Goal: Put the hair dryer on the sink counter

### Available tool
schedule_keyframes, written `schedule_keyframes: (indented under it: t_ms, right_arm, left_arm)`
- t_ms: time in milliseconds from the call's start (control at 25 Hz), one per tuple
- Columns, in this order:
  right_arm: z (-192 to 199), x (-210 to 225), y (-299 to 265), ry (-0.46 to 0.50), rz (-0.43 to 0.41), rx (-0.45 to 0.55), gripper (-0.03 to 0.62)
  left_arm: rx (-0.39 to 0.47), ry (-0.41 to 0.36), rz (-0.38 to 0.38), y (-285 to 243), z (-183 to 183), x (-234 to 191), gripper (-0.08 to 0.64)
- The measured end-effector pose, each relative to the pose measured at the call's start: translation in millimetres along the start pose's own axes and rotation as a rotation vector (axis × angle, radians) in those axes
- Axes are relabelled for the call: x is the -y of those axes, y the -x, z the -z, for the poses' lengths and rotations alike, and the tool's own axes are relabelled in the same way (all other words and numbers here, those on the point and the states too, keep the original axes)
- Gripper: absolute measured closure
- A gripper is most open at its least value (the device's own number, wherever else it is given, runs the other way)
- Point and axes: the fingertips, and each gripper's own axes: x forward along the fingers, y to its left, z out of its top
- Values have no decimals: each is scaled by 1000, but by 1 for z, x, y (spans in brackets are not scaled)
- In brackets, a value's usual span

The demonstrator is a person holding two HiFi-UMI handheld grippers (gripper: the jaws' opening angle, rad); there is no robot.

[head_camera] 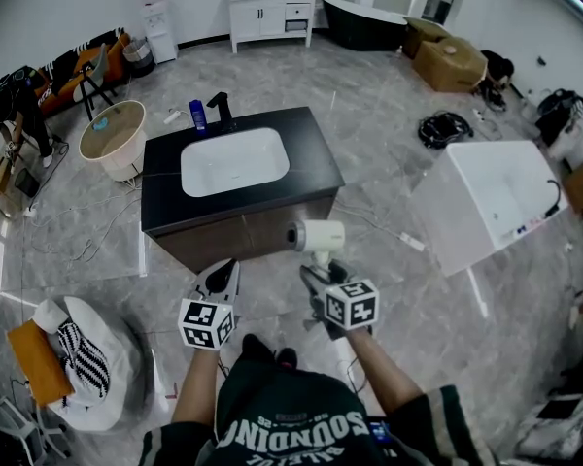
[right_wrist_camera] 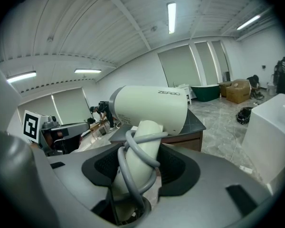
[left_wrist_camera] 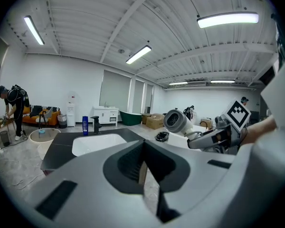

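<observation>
A cream hair dryer (head_camera: 318, 235) with a grey cord wound round its handle is held up in front of the black sink counter (head_camera: 306, 158). My right gripper (head_camera: 321, 272) is shut on the handle, and the barrel (right_wrist_camera: 149, 110) points left across the right gripper view. The counter has a white basin, a black faucet (head_camera: 220, 107) and a blue bottle (head_camera: 197, 115) at its far edge. My left gripper (head_camera: 223, 278) hangs shut and empty just before the counter's front. In the left gripper view the dryer (left_wrist_camera: 176, 121) shows at the right, beyond the counter (left_wrist_camera: 57, 151).
A white boxed bathtub (head_camera: 496, 202) stands to the right, a round beige tub (head_camera: 112, 134) to the left. A white bag (head_camera: 83, 357) lies on the floor at lower left. Cardboard boxes (head_camera: 449, 61) and a white vanity (head_camera: 272, 13) stand at the back. A person (head_camera: 15, 100) bends at far left.
</observation>
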Motion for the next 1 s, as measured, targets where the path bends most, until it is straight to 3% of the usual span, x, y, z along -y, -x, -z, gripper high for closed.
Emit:
schedule_keyframes:
  t_ms: [560,1000]
  right_arm:
    - [-15,17,-14,15,4,12,376]
    - [-45,44,-69,16,13,9,374]
  left_arm:
    - [-2,-20,36,-38,-9,-4,560]
    - [-13,-18,70,-109,-21,-43,560]
